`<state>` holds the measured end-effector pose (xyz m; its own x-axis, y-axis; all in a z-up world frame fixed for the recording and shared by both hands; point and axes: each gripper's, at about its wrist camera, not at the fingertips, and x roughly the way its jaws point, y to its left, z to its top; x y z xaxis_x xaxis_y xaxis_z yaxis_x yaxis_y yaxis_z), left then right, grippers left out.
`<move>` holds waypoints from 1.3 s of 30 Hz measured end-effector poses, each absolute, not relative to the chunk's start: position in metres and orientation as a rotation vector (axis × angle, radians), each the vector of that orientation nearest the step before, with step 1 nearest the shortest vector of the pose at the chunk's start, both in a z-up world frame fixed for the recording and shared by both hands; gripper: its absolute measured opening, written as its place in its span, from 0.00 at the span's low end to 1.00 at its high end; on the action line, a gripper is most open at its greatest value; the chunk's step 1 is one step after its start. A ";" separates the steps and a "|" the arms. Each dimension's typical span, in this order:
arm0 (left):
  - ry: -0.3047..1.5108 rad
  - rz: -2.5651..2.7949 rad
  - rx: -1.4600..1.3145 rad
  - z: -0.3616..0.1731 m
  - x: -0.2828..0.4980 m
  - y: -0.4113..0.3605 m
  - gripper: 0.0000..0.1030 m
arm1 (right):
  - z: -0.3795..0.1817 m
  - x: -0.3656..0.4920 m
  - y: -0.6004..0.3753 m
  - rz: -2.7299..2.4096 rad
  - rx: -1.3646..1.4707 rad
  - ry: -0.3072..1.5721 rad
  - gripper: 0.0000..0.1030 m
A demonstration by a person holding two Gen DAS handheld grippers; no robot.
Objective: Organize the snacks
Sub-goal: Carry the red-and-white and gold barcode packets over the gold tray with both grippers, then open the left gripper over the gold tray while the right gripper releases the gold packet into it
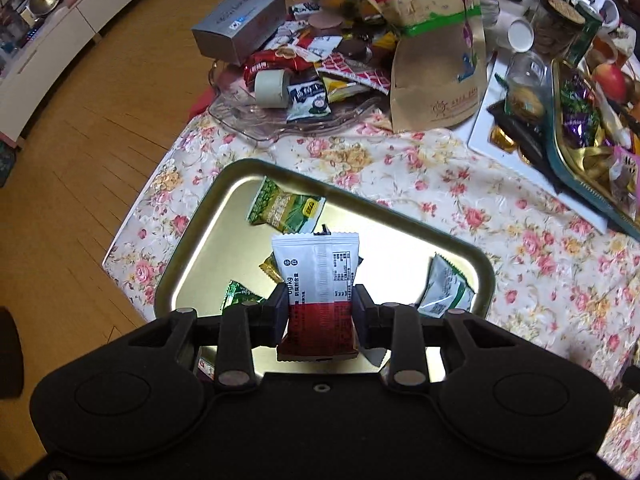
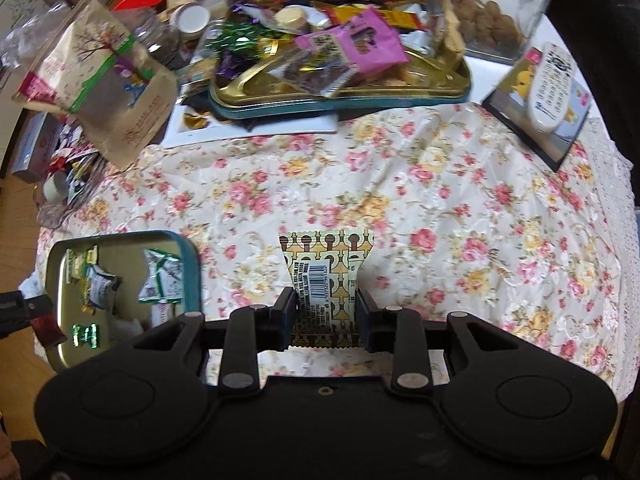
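Note:
My left gripper (image 1: pixel 320 312) is shut on a white and red snack packet (image 1: pixel 318 276), held upright over a shiny metal tray (image 1: pixel 188 240) on the floral tablecloth. In the tray lie a green packet (image 1: pixel 284 208), a grey-green packet (image 1: pixel 444 292) and other small sweets. My right gripper (image 2: pixel 326 316) is shut on a cream and brown patterned packet (image 2: pixel 326 256) above the cloth, to the right of the same tray (image 2: pixel 56 276). At the left edge of the right wrist view, the left gripper (image 2: pixel 36 316) shows with the red end of its packet.
A clear dish (image 1: pixel 256 128) heaped with sweets, a grey box (image 1: pixel 240 24) and a brown paper bag (image 1: pixel 436 56) stand behind the tray. A gold tin (image 2: pixel 340 88) piled with snacks sits at the back. A remote control (image 2: pixel 548 84) lies on a frame at right.

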<state>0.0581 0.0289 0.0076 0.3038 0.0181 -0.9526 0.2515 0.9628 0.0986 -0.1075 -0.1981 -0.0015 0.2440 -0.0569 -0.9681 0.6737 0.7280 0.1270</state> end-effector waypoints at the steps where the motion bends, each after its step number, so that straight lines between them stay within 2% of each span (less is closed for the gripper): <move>1: 1.266 -0.166 0.252 0.005 0.058 0.029 0.40 | -0.001 -0.103 -0.193 -0.529 0.595 1.236 0.32; 19: 1.314 -0.176 0.269 -0.005 0.067 0.050 0.40 | 0.007 -0.038 -0.090 -0.320 0.461 1.264 0.32; 39: 1.311 -0.170 0.202 -0.001 0.073 0.070 0.40 | 0.007 -0.018 -0.061 -0.263 0.385 1.256 0.32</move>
<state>0.0730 0.0704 -0.0006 0.2491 -0.0099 -0.9684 0.2376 0.9700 0.0512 -0.0180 -0.0612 0.0073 0.2927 0.0167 -0.9561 0.3988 0.9066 0.1379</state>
